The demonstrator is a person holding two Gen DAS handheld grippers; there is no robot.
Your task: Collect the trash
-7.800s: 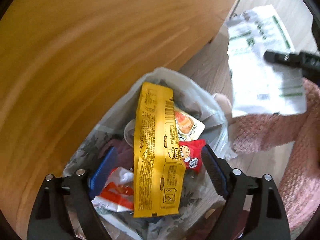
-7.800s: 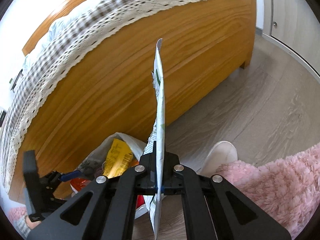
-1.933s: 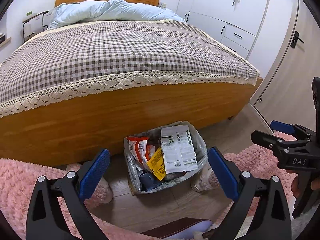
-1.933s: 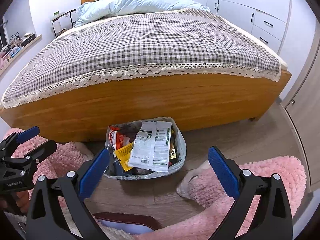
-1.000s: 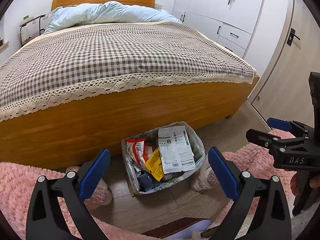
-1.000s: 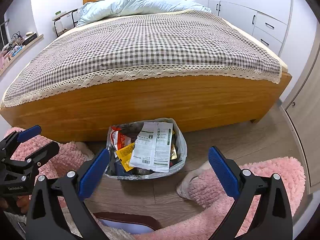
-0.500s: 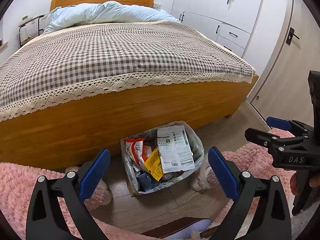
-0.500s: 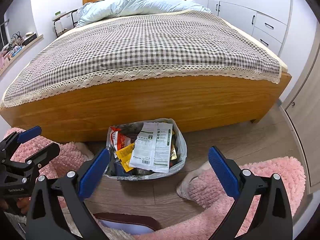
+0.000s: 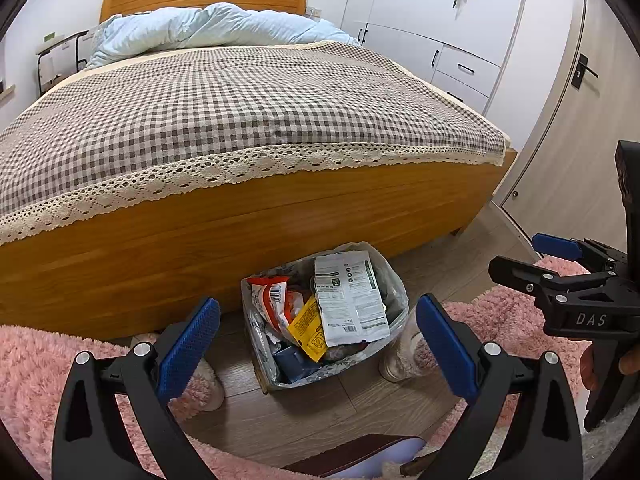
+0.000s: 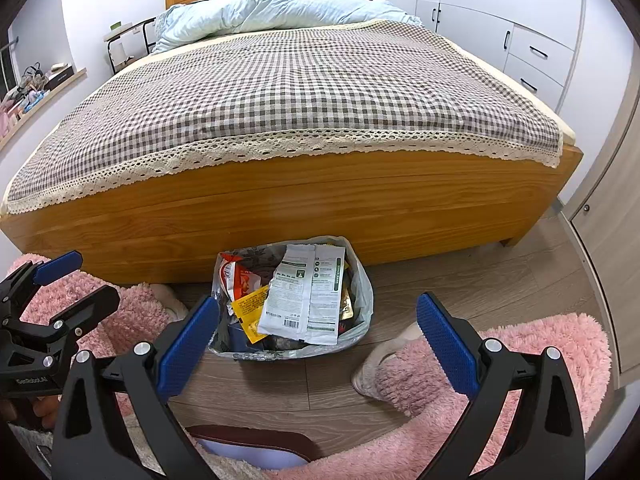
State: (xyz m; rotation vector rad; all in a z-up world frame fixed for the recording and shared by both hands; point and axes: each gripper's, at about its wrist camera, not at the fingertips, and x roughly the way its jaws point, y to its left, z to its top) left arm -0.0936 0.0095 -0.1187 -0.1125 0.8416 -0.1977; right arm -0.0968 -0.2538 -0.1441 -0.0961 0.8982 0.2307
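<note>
A clear plastic trash bag (image 9: 394, 288) (image 10: 362, 288) sits on the wood floor against the bed's footboard, full of wrappers. A white packet (image 9: 348, 296) (image 10: 308, 296) lies on top, beside a yellow wrapper (image 9: 308, 326) (image 10: 250, 306) and a red-and-white one (image 9: 270, 294) (image 10: 236, 276). My left gripper (image 9: 318, 344) hangs open well above and in front of the bag, holding nothing. My right gripper (image 10: 318, 344) is likewise open and empty. Each gripper shows at the edge of the other's view: the right gripper (image 9: 540, 258), the left gripper (image 10: 68, 280).
A wooden bed (image 9: 240, 216) with a checked, lace-edged cover fills the back. Pink fluffy rugs (image 9: 36, 372) (image 10: 552, 344) lie left and right of the bag. Fluffy slippers (image 9: 400, 356) (image 10: 380, 364) flank it. White wardrobes (image 9: 440, 20) and a door (image 9: 576, 128) stand at right. A dark brown-and-lilac object (image 10: 252, 448) lies below.
The white packet went from my right gripper into the bag, and both grippers pulled back and up, open. Over the last second both views have barely shifted.
</note>
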